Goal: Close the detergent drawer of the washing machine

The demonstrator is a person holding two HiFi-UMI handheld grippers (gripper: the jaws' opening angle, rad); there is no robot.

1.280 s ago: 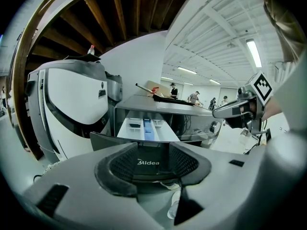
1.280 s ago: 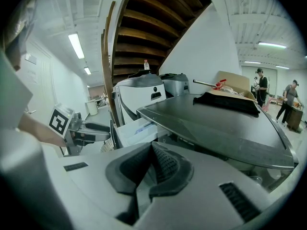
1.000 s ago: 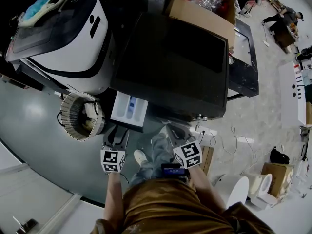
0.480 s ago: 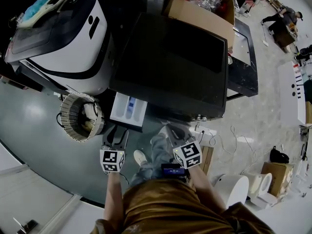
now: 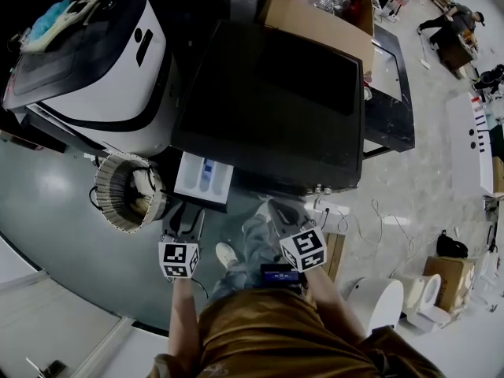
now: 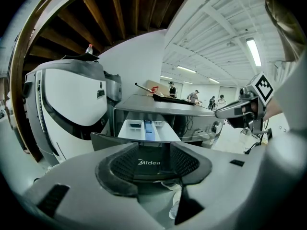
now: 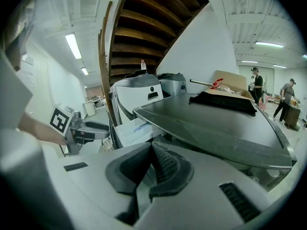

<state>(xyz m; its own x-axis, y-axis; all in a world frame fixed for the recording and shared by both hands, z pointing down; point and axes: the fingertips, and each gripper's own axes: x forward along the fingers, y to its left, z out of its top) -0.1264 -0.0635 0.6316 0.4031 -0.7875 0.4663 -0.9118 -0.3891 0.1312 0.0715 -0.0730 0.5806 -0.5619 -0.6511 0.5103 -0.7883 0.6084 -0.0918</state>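
Note:
The dark-topped washing machine [image 5: 276,109] stands in the middle of the head view. Its white detergent drawer [image 5: 203,178] is pulled out at the front left corner. My left gripper [image 5: 183,225] is just in front of the drawer, open. In the left gripper view the drawer's dark front panel [image 6: 153,163] shows in the gap between the spread jaws, with the white compartments [image 6: 144,127] behind it; I cannot tell whether they touch. My right gripper [image 5: 285,211] hangs by the machine's front, to the right of the drawer, shut on nothing [image 7: 149,163].
A white appliance [image 5: 94,61] stands left of the washing machine, with a round basket [image 5: 126,191] on the floor beside the drawer. A cardboard box [image 5: 323,14] lies on the machine's back. Cables and a power strip [image 5: 331,209] lie on the floor at right.
Hardly anything; the head view has shifted a little. Both grippers keep their places and the drawer stays pulled out.

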